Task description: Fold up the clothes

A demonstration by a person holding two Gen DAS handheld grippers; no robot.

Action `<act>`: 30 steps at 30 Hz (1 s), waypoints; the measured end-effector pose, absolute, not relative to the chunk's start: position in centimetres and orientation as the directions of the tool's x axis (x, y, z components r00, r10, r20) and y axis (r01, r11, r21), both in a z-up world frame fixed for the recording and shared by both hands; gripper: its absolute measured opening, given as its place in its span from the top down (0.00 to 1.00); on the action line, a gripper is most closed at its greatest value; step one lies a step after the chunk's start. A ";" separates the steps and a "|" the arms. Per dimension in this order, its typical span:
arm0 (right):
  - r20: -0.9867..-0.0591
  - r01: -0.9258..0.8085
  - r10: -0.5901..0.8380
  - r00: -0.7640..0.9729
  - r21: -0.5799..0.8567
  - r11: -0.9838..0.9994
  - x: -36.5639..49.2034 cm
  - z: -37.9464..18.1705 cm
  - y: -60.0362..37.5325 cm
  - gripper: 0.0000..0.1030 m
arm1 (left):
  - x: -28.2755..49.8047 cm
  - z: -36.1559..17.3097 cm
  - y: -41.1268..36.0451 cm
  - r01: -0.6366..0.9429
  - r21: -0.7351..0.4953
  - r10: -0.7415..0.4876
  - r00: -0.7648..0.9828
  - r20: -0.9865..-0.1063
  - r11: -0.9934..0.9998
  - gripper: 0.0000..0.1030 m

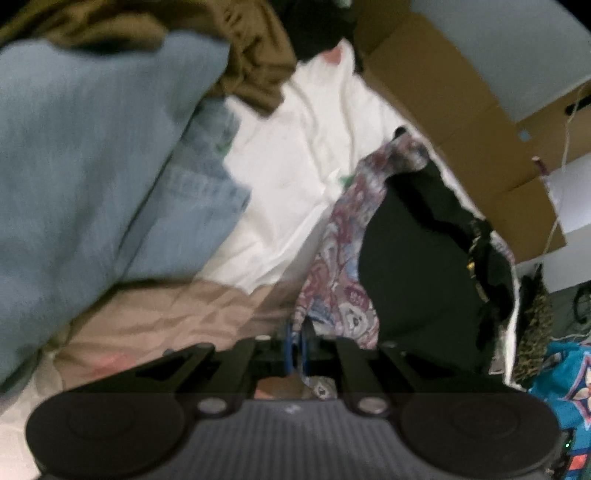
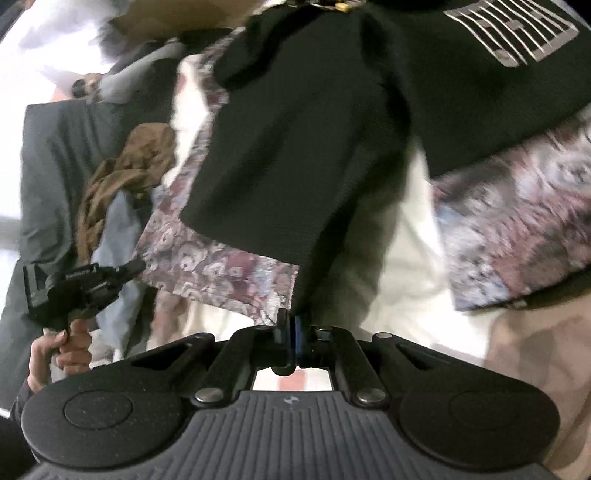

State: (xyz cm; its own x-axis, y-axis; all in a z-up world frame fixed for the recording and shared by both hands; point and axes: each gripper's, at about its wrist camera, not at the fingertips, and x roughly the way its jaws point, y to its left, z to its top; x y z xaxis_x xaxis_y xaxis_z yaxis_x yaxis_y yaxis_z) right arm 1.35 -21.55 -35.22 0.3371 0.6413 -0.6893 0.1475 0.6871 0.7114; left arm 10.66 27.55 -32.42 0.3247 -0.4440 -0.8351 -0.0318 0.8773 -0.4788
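Note:
In the left wrist view my left gripper [image 1: 296, 350] is shut on the edge of a patterned maroon-and-blue fabric [image 1: 343, 258]. The fabric runs up and away beside a black shirt [image 1: 424, 240]. In the right wrist view my right gripper [image 2: 293, 338] is shut on the lower corner of the black shirt's sleeve [image 2: 280, 166]. The patterned fabric [image 2: 221, 269] lies right under that corner, and I cannot tell whether it is pinched too. The shirt has a white striped print [image 2: 513, 33]. The left gripper [image 2: 125, 267], held by a hand [image 2: 62, 350], meets the patterned fabric's left corner.
A blue garment [image 1: 92, 166] and a brown one [image 1: 251, 55] are piled on the white sheet [image 1: 295, 147] at left. A cardboard box [image 1: 461, 110] stands at the right. Teal printed cloth [image 1: 565, 376] lies low right. A person's dark grey jacket [image 2: 55, 166] fills the right wrist view's left side.

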 end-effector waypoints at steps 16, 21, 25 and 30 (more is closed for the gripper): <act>-0.706 0.074 0.675 0.212 0.701 0.710 0.3 -34.9 -19.6 1.00 | 9.1 -31.2 30.6 -0.149 -0.413 -0.346 0.337 -0.875 0.899 0.96; -0.731 0.076 0.653 0.201 0.676 0.733 0.3 -34.9 -19.6 1.00 | 9.0 -32.3 31.0 -0.174 -0.370 -0.302 0.326 -0.896 0.912 0.95; -0.718 0.032 0.668 0.194 0.686 0.727 0.5 -34.3 -18.8 1.00 | 9.2 -31.4 31.4 -0.190 -0.344 -0.264 0.349 -0.899 0.919 0.96; -0.720 0.000 0.671 0.176 0.682 0.731 0.7 -34.1 -17.9 1.00 | 9.7 -31.4 31.6 -0.181 -0.321 -0.243 0.352 -0.904 0.930 0.96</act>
